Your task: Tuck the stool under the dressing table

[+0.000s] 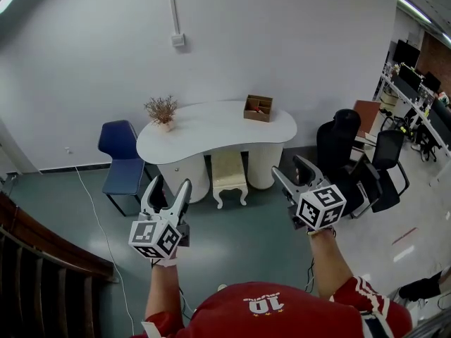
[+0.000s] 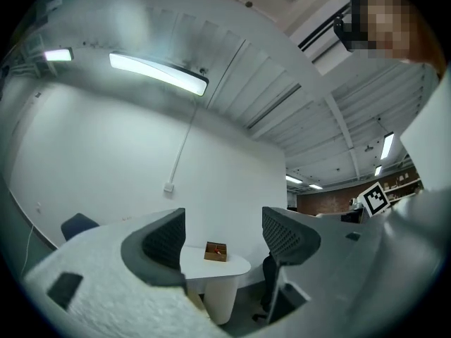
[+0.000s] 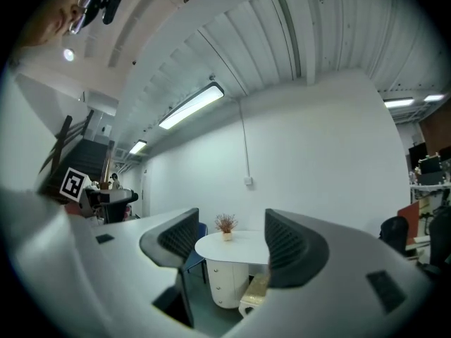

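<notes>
Stool (image 1: pixel 230 177), cream with curved legs, at frame centre in the head view, standing in the knee gap between the two white pedestals of the desk (image 1: pixel 211 129); seat partly under the top, front legs out on the grey-green floor (image 1: pixel 232 238). In the right gripper view, low and right of centre, just beside the drawer pedestal.

On the desk's right end, toward the upper middle of the frame, a wooden box (image 1: pixel 258 108), open-topped and split into compartments. In the left gripper view, something small and red in one compartment, too small to tell more. On the desk's left end, a small pale pot (image 1: pixel 165 125) holding a tuft of dried reddish-brown twigs.

Left of the desk, a blue chair (image 1: pixel 121 157); right of it, black office chairs (image 1: pixel 352 164).

Left claw (image 1: pixel 169 185), lower left of centre, jaws well apart, nothing between them, held in the air well apart from the stool. Right claw (image 1: pixel 287 166), lower right of centre, likewise spread and empty.
</notes>
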`<act>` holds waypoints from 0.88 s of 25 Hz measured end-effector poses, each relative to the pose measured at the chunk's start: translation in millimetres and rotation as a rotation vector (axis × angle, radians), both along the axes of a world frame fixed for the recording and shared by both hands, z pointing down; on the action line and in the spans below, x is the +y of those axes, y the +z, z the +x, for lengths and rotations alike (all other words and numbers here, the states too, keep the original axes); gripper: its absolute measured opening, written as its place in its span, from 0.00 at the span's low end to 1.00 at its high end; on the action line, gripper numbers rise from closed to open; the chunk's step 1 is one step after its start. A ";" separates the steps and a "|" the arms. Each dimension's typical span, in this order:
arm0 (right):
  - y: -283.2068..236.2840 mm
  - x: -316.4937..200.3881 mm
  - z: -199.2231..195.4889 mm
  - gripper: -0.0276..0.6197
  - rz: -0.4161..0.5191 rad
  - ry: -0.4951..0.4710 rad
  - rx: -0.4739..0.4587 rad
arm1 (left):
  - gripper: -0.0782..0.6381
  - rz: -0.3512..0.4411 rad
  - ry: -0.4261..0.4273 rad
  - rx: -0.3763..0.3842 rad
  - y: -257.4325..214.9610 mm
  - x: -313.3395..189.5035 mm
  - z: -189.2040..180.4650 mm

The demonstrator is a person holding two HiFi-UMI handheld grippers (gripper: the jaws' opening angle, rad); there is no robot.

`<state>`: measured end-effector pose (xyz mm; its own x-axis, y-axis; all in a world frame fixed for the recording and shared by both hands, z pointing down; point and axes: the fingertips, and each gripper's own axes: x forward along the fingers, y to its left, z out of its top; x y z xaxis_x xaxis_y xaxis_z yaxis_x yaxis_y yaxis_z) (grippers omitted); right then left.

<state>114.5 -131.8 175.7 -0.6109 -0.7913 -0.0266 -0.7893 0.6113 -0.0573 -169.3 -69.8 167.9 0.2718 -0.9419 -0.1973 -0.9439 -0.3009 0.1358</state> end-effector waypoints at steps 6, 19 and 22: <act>-6.6 22.9 -7.6 0.41 0.022 -0.030 0.014 | 0.49 0.008 0.025 -0.019 -6.5 13.5 13.1; -4.9 34.6 -8.7 0.28 0.038 -0.025 0.028 | 0.19 0.011 0.052 -0.076 -14.6 33.5 28.1; -7.3 34.8 -11.4 0.26 0.048 -0.028 0.024 | 0.14 0.013 0.043 -0.074 -14.8 32.3 25.6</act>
<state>103.1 -97.0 168.4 -0.6335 -0.7721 -0.0496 -0.7728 0.6346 -0.0089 -143.7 -37.5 153.1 0.3260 -0.9267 -0.1872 -0.9375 -0.3423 0.0620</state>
